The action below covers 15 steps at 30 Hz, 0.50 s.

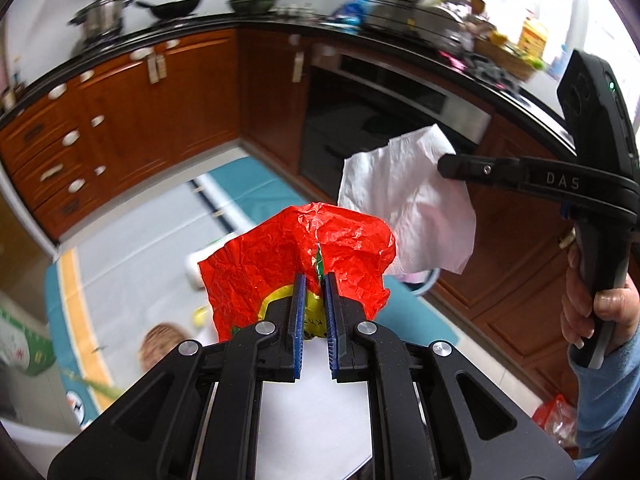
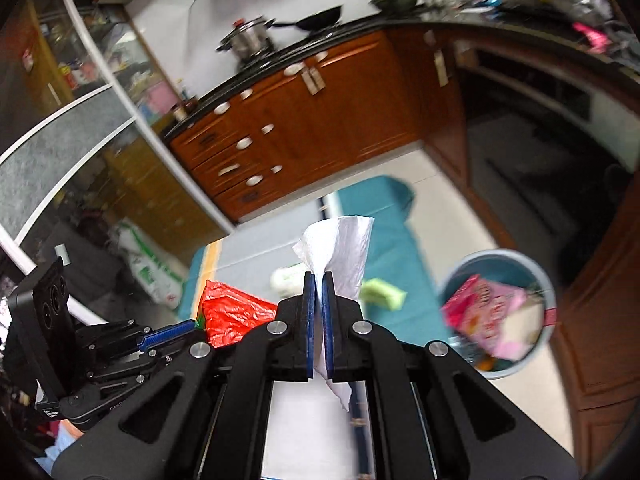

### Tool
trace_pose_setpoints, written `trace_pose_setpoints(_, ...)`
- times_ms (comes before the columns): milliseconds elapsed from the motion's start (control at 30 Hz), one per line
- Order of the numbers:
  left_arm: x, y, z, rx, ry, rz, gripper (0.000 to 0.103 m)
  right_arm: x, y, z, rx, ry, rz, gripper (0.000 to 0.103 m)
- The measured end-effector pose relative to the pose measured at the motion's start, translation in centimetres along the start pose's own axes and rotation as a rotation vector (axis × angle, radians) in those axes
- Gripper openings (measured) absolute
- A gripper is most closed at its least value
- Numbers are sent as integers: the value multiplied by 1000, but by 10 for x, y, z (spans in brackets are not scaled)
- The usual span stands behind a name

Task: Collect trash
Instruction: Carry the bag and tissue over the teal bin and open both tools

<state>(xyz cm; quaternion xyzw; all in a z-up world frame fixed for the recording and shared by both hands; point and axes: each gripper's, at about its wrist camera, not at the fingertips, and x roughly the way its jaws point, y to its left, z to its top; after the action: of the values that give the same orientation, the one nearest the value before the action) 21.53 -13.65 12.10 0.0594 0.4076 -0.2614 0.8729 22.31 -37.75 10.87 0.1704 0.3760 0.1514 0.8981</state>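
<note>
My left gripper point(image 1: 316, 280) is shut on a crumpled red plastic wrapper point(image 1: 280, 264) with a yellow print, held up in the air. The wrapper also shows in the right wrist view point(image 2: 232, 312), with the left gripper point(image 2: 196, 326) beside it. My right gripper point(image 2: 319, 280) is shut on a white paper tissue point(image 2: 344, 248) that sticks up between its fingers. In the left wrist view the tissue point(image 1: 404, 208) hangs from the right gripper point(image 1: 444, 168), just right of the wrapper. A round grey-blue trash bin point(image 2: 548, 292) stands on the floor to the lower right, holding pink wrappers point(image 2: 484, 316).
A teal and white mat point(image 2: 396, 224) lies on the floor with a light green scrap point(image 2: 382, 292) and a white lump point(image 2: 284, 280) on it. Brown kitchen cabinets point(image 1: 132, 116) and an oven point(image 1: 360, 128) stand behind. A green-printed white bag point(image 2: 148, 268) sits at left.
</note>
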Motion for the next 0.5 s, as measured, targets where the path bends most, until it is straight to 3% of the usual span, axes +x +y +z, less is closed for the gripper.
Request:
trace_pose_setpoints(267,73,-83,33,122,70,-65,10,-22,-78,-4,78,-11,-80,4)
trace_pose_setpoints(500,140,-126,46,171,158,-85,10,15,-143,-6,114,85,-124,4)
